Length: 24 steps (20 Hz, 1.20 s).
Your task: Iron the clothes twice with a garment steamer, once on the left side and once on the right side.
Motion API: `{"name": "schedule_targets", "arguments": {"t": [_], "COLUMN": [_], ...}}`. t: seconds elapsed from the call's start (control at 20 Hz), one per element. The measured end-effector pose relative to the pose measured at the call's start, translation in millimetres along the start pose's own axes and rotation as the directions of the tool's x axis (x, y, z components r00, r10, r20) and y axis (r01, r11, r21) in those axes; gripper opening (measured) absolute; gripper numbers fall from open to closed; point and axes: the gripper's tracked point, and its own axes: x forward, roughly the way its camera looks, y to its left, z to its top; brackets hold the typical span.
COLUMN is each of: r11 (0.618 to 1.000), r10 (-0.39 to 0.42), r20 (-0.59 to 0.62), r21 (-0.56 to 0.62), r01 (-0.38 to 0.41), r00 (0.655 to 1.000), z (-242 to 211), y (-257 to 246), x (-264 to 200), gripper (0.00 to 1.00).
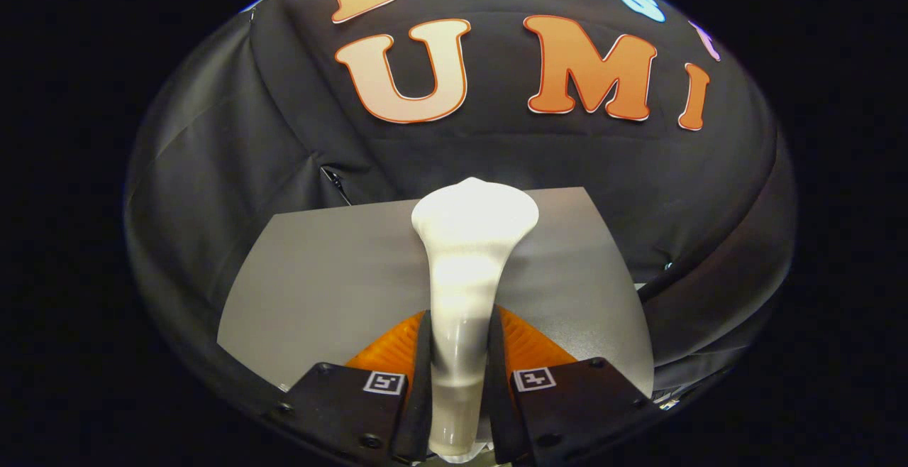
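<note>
White and glossy, the garment steamer stands straight up between your gripper's two fingers. You have both fingers pressed against its narrow handle, one on each side, so your grip is clenched on the steamer. The handle runs from the bottom of the view up through the gap between the fingers, then flares into a wide, rounded head just ahead of and above the fingertips. The head catches strong light and looks almost blown out, so you cannot make out any detail on its face.

Grey and flat, the table spreads out beneath and beyond the fingers, on both sides of the steamer's neck. The steamer's head rises in front of the table's far edge, and whether any part of the steamer touches the table cannot be told. The table surface looks smooth and matte.

Black cloth, the booth wall, wraps around behind the table and to either side of it, with soft folds hanging to the left. A small clip or fastener sits in the cloth just beyond the table's far left corner.

Each finger carries a small square marker on its upper face, close beside the steamer's handle.
</note>
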Motion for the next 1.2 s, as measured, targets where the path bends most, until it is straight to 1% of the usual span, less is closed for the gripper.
{"name": "schedule_targets", "arguments": {"t": [0.35, 0.6, 0.95, 1.2], "r11": [1.0, 0.999, 0.999, 1.0], "r10": [0.028, 0.043, 0.05, 0.024], "r20": [0.092, 0.13, 0.21, 0.283], "r21": [0.001, -0.02, -0.013, -0.019], "r01": [-0.029, -0.041, -0.049, -0.02], "r00": [0.995, 0.991, 0.976, 0.959], "z": [13.8, 9.5, 7.5, 11.2], "y": [-0.6, -4.2, -24.8, -55.9], "x": [-46.5, -84.3, -146.3, -200.4], "gripper": [0.42, 0.41, 0.41, 0.41]}}
